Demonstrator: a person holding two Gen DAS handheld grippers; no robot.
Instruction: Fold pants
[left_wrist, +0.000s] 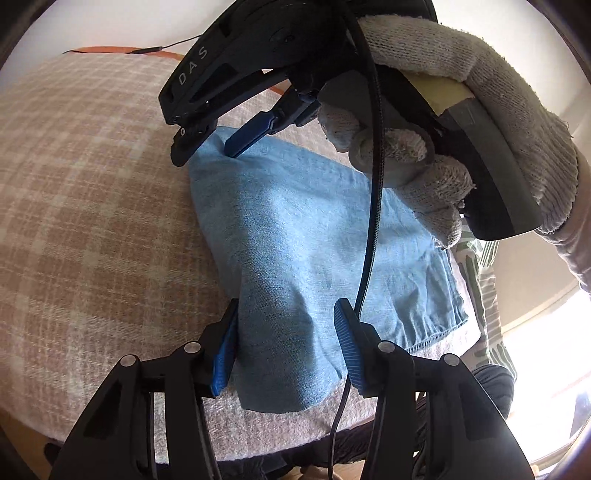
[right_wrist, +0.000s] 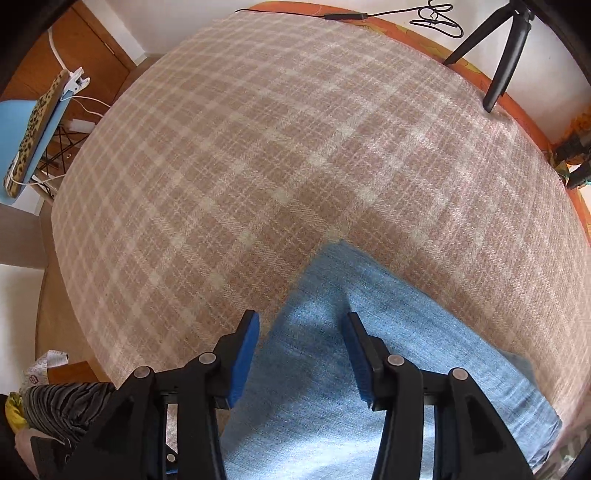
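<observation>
Two open grippers over soft blue denim

Both of my jaws stand wide and hold nothing. My left gripper (left_wrist: 286, 343) straddles the near end of the folded blue pants (left_wrist: 295, 236), one pad at the cloth's left edge, the other above its middle. My right gripper (right_wrist: 301, 354) hovers with its tips near the far corner; from the left wrist view its tips (left_wrist: 208, 144) sit at that corner, one finger seeming to touch the fabric, though I cannot tell whether it presses.

The pants lie as a compact bundle on the plaid blanket (right_wrist: 277, 147), hem stitching showing at the right side. I judge the fabric light, limp and not slippery: it will sag and unfold if pinched through one layer only, so I would grip a corner through all layers, at both ends together.

Plenty of blanket lies open to the left and beyond. A tripod (right_wrist: 498, 55) stands at the far edge, well apart. The near table edge is close beneath my left gripper, and a black cable (left_wrist: 371, 221) dangles across the cloth.
</observation>
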